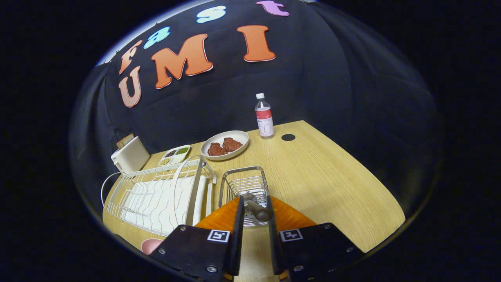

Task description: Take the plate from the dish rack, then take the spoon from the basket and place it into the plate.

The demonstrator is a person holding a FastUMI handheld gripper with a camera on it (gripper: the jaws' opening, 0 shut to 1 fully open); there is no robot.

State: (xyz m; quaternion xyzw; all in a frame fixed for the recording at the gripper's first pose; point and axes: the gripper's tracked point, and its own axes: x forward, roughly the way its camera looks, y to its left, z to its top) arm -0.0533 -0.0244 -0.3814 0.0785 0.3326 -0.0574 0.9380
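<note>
Gripper view: looking down along the gripper over a light wooden table. Fingers set close together above the wire basket, tips reaching over its near half. Spoon lying in that basket, handle end pointing back between the two fingers. Cannot tell whether both fingers press on the handle or merely flank it, so clenched or released cannot be told either. White wire dish rack just beside the basket on the left, standing on a white tray. Pink plate near the left finger, in front of the rack on the table, partly cut off. White toaster beyond the rack, close to the dark cloth wall. Small divided dish with three fillings near the toaster. Shallow white bowl holding two dark reddish pieces, farther back, beyond the basket. Clear bottle with a white cap and red label upright near the table's far edge, a round dark hole in the tabletop just beside it.
</note>
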